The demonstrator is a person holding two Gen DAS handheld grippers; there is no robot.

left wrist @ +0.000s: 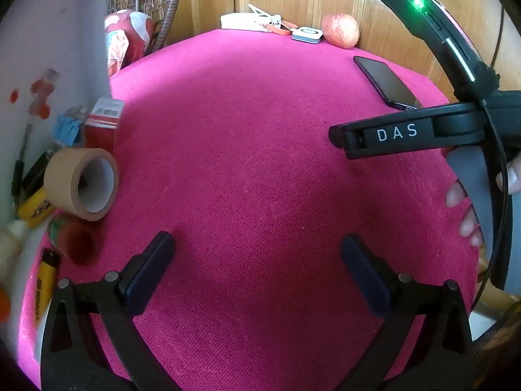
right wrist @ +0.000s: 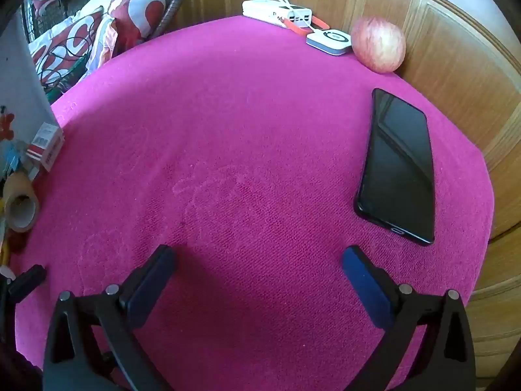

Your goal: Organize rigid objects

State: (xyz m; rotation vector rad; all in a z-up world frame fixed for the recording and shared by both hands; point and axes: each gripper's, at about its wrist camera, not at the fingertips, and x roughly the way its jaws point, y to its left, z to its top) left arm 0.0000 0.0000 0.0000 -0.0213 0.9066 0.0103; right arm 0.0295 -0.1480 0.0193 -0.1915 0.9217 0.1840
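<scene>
A: Where was the phone [right wrist: 399, 166]?
B: Flat and face up on the pink cloth [right wrist: 247, 150], by the cloth's right edge, next to the wooden panels [right wrist: 456, 65].

A: And the rest, taking the phone as the mark?
B: Beyond it, at the far edge, sat an apple [right wrist: 379, 44]. Just left of the apple lay a small white box [right wrist: 329, 41], then a white power bank [right wrist: 276, 11] with an orange strap. Well apart from the phone, across the cloth at its left edge, a tape roll [left wrist: 83, 184] lay on its side, with a red-and-white box [left wrist: 105, 120] behind it and a yellow lighter [left wrist: 45, 285] nearer the camera.

A: The tongs?
B: Both wide apart and empty. The left gripper [left wrist: 257, 260] hung over bare cloth, well left of the phone. The right gripper [right wrist: 259, 272] hovered over bare cloth too, the phone just beyond its right finger, not touching.

A: Anything of the person?
B: Fingers [left wrist: 462, 205] around the right gripper's grey handle, seen from the left camera.
</scene>
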